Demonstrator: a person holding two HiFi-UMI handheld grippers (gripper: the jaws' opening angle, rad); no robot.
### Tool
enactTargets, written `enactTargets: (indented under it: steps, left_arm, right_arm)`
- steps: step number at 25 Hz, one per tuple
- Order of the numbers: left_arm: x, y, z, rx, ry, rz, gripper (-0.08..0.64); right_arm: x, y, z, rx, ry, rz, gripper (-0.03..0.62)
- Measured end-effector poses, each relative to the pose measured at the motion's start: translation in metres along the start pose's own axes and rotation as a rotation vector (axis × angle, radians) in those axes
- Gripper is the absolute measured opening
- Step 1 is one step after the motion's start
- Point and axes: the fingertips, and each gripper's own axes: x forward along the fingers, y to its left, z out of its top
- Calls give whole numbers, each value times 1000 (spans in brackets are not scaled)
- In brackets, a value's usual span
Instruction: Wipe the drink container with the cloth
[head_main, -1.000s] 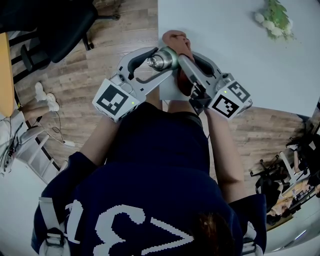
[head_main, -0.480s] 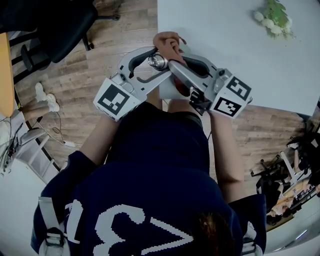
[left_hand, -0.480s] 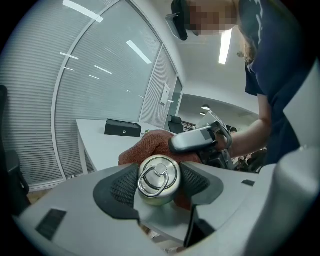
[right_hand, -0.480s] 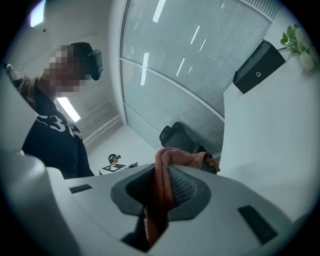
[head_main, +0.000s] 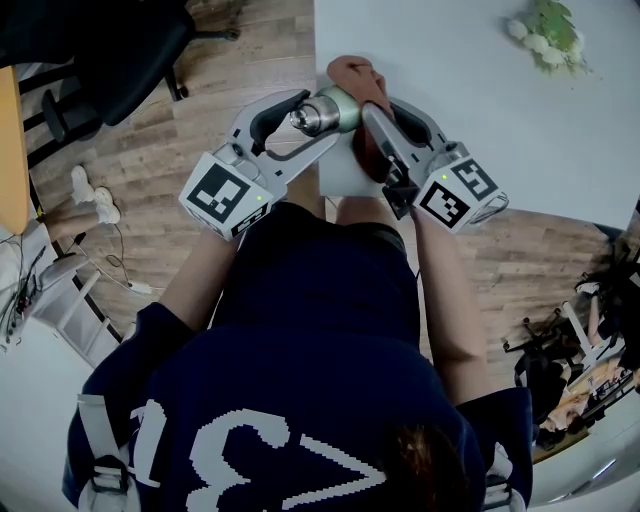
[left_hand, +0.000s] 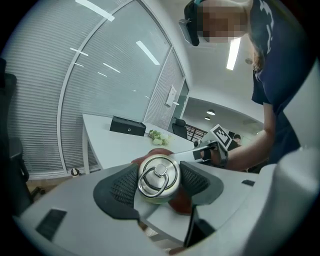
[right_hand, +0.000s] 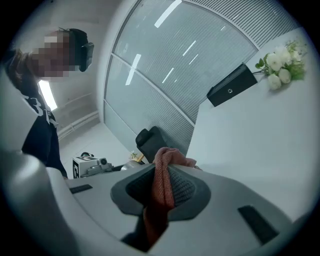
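A steel drink container (head_main: 322, 113) with a pale green body and a ring on its cap (left_hand: 158, 176) is held lying level over the near edge of the white table (head_main: 470, 110). My left gripper (head_main: 318, 115) is shut on it, its dark pads clamping both sides. My right gripper (head_main: 367, 105) is shut on a rust-red cloth (right_hand: 161, 187), which hangs down between its pads. In the head view the cloth (head_main: 357, 76) bunches against the far side of the container's body, with the right gripper (right_hand: 159, 187) just right of it.
A sprig of white flowers (head_main: 546, 38) lies at the table's far right and a black box (right_hand: 231, 90) stands behind it. A black office chair (head_main: 110, 55) stands on the wooden floor at left. A person's torso fills the lower head view.
Half a second ago the right gripper lay across the container's cap with the cloth further left; it has swung back right, and the cap shows again. The left gripper kept still.
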Motion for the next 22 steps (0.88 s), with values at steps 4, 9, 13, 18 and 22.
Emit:
enactTargets:
  steps: [4, 9, 13, 18, 22]
  left_arm:
    - [0, -1, -1, -9, 1, 6, 264]
    - [4, 2, 3, -35, 3, 27, 264]
    - [5, 5, 5, -64, -6, 42, 264]
    - [6, 14, 8, -141, -21, 62, 264]
    - [5, 20, 9, -195, -28, 74, 264]
  right_arm:
    - [-4, -19, -6, 7, 3, -76, 69]
    - [-10, -43, -12, -2, 34, -213, 69]
    - [-11, -37, -13, -15, 17, -200, 69]
    - [-8, -9, -8, -23, -30, -89, 69]
    - [-1, 13, 1, -36, -51, -18, 69]
